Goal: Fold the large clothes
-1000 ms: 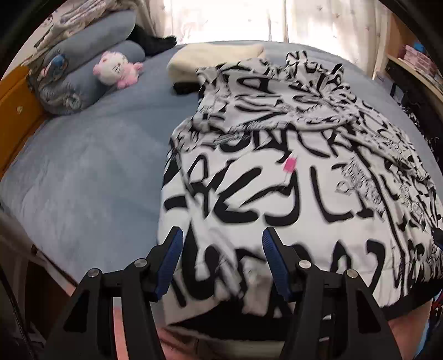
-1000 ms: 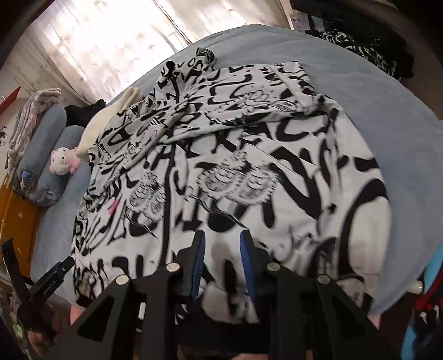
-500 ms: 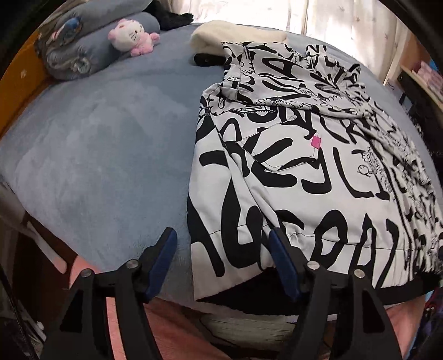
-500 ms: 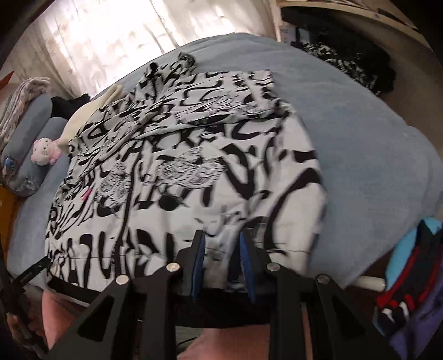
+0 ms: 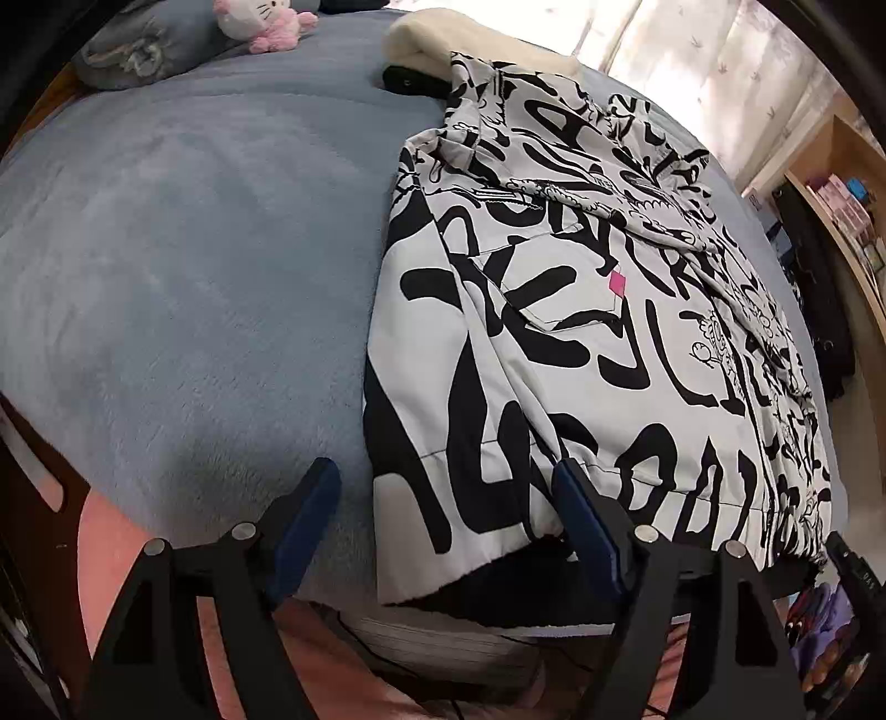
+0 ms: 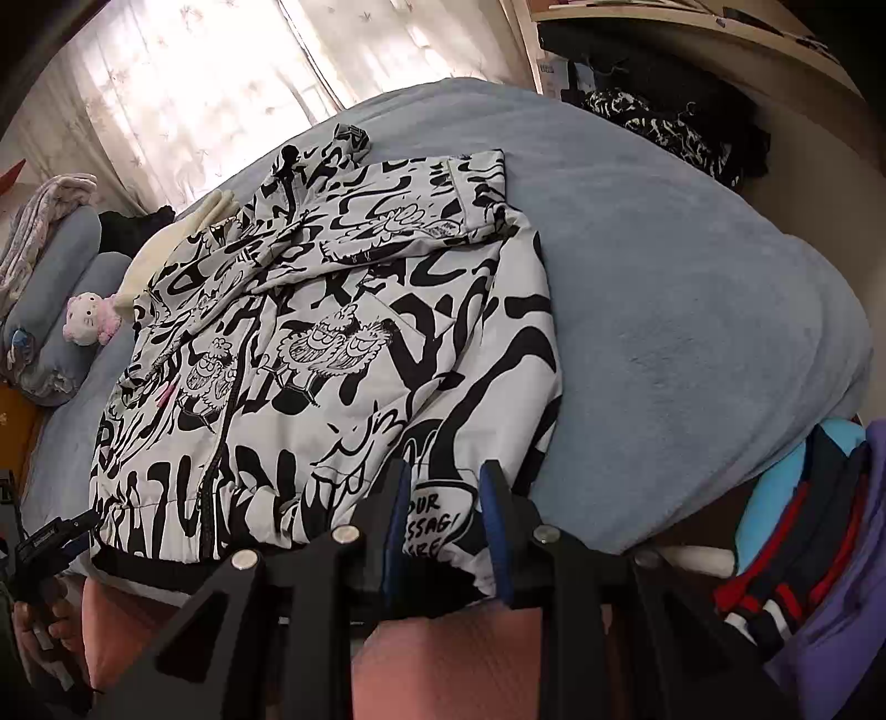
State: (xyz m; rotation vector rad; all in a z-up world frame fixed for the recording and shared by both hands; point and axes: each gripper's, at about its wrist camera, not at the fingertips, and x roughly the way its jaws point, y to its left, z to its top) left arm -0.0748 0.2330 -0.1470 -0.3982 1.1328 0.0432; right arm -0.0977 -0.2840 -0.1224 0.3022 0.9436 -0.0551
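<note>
Left gripper [image 5: 443,515] has swung off—jacket [image 5: 581,310] lies flat, black-and-white.

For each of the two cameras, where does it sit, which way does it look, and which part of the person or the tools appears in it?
Left wrist: on the left gripper, looking down over the jacket's near left corner; jaws open, just widened, hem corner between them.
Right wrist: on the right gripper, over the near right corner, hem between its narrow jaws; the left gripper and a hand show.
Shared: jacket, blue bed, pink plush toy.
</note>
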